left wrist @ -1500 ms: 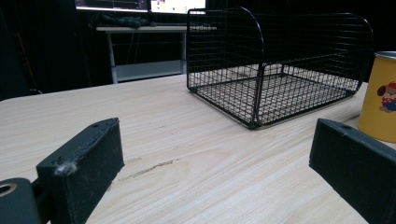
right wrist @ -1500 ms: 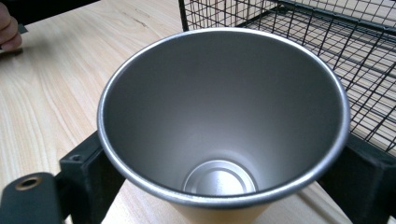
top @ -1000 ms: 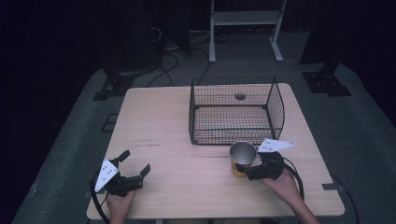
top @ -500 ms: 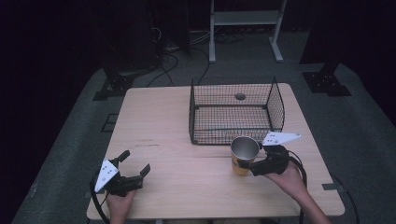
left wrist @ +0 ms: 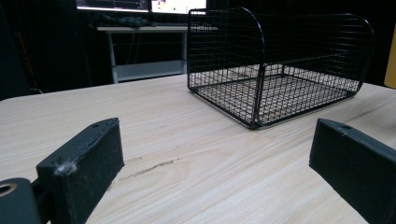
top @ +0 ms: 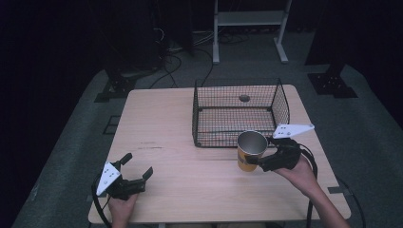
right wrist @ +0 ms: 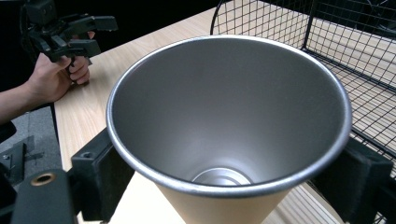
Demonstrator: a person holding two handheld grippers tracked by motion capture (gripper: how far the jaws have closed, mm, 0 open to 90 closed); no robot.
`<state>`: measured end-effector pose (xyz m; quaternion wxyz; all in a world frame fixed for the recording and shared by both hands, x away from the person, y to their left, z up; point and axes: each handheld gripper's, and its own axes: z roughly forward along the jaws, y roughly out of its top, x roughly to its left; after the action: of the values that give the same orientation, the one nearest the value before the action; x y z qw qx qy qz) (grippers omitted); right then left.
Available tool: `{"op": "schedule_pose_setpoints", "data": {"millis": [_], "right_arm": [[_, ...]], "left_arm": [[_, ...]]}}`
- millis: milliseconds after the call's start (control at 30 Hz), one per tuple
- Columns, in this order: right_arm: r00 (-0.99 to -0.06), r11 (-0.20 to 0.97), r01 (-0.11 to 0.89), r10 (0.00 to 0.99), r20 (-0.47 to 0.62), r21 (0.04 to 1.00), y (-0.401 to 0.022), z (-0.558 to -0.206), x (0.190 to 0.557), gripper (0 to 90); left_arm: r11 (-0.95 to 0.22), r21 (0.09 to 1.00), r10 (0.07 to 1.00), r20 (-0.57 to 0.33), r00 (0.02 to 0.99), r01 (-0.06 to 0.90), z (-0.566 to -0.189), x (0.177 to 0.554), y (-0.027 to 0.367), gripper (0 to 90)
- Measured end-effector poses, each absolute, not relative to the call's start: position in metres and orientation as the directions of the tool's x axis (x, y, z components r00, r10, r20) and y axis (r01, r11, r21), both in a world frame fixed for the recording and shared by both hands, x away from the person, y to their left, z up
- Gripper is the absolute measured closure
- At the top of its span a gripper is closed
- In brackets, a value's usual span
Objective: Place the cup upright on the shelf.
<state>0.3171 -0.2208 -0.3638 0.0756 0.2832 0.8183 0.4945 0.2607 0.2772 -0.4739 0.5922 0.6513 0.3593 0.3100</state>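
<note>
A metal cup with a tan outside stands upright just in front of the black wire basket. My right gripper is shut on the cup's wall from the right side. In the right gripper view the cup is empty, with one black jaw on each side of it. My left gripper is open near the table's front left corner and holds nothing. In the left gripper view its jaws stand wide apart over bare wood, with the basket ahead of them.
The basket is on the far right half of the wooden table, with a small dark round spot at its back. A white-legged stand and cables lie on the floor beyond the table.
My right gripper has carried the cup a little farther from the front edge and toward the basket. The left gripper has stayed in place.
</note>
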Motion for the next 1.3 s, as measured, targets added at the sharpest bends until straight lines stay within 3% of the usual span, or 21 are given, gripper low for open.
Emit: {"op": "schedule_pose_setpoints", "data": {"millis": [800,1300], "right_arm": [[-0.846,0.355,0.378,0.507,0.164,0.855,-0.221,-0.327,0.345,13.5],[-0.85,0.372,0.383,0.501,0.165,0.846,-0.207,-0.309,0.388,13.5]], "left_arm": [[-0.04,0.994,0.834,-0.023,0.551,0.101,-0.474,0.261,0.277,2.3],[-0.034,0.994,0.834,-0.027,0.552,0.1,-0.474,0.261,0.278,2.3]]}}
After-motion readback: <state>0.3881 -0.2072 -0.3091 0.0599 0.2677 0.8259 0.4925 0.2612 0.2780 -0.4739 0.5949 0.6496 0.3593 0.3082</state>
